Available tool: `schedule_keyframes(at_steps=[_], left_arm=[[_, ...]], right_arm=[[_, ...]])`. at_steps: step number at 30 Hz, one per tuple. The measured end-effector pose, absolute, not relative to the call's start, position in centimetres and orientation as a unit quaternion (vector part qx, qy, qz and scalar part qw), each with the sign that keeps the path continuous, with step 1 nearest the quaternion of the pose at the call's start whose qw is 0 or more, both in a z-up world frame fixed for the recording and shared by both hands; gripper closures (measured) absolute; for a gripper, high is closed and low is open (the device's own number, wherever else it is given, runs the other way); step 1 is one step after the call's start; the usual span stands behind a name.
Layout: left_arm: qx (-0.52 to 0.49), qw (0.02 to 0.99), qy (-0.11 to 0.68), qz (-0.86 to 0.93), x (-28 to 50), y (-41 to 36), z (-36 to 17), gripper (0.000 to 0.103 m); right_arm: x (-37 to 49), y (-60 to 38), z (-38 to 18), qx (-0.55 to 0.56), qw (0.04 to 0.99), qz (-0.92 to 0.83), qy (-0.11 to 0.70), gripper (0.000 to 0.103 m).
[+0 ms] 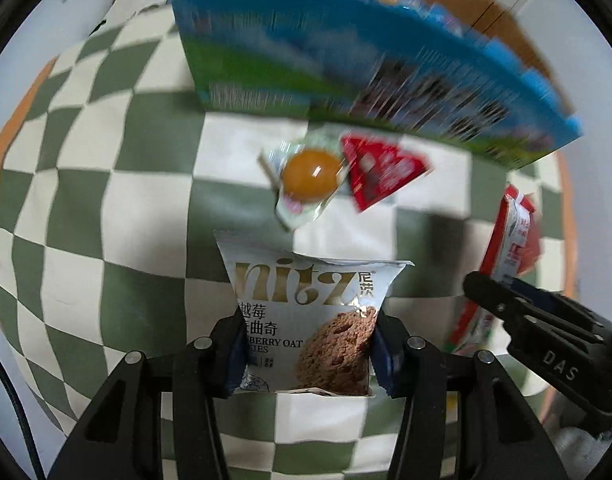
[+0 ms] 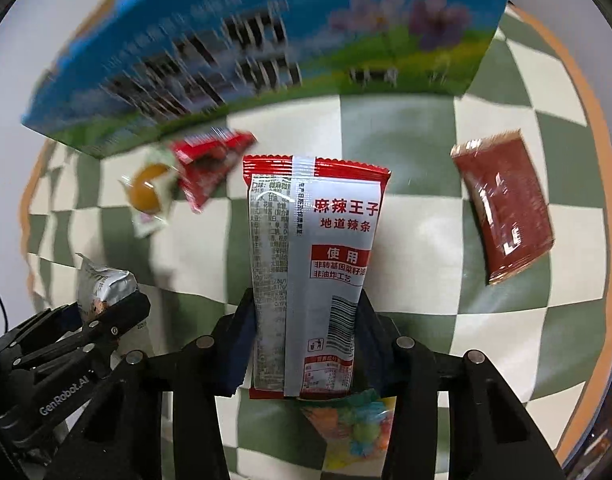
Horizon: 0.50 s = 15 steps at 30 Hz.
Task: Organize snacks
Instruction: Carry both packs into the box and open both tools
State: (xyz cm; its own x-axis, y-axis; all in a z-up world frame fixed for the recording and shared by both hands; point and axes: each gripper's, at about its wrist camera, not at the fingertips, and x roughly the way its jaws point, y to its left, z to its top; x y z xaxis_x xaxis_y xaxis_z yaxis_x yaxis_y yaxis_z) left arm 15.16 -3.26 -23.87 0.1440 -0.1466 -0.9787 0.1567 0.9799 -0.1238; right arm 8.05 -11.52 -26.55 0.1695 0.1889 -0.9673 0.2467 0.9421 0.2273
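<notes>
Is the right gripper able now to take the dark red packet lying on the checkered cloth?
Probably not yet. The right gripper is shut on the spicy strip packet. The dark red packet itself lies uncovered on the checkered cloth.

We see a green-and-cream checked cloth (image 2: 502,312) covering the table. On it rest a blue box (image 2: 266,44), an egg pack (image 2: 148,192) touching a red wrapper (image 2: 208,164), a dark red packet (image 2: 504,208) well apart, and a candy bag (image 2: 358,426).

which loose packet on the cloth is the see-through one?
The yolk packet, clear wrap showing an orange ball; the red packet beside it is opaque.
</notes>
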Motion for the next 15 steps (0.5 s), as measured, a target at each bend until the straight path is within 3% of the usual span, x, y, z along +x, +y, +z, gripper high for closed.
schedule_keyframes(at_steps=[5, 11, 15], left_arm=[[-0.033, 0.783, 0.607, -0.135, 15.9, -3.2, -17.5, 0.055], [-0.043, 0.805, 0.566, -0.169, 22.0, -3.8, -10.6, 0.055], [-0.029, 0.809, 0.566, -0.157, 28.7, -5.9, -11.2, 0.055]], right_arm=[[8.4, -13.6, -21.3, 0.197, 0.766, 0.011, 0.612, 0.055], [11.0, -15.9, -13.1, 0.204, 0.799, 0.041, 0.563, 0.055], [15.6, -17.1, -9.3, 0.187, 0.824, 0.036, 0.534, 0.055]])
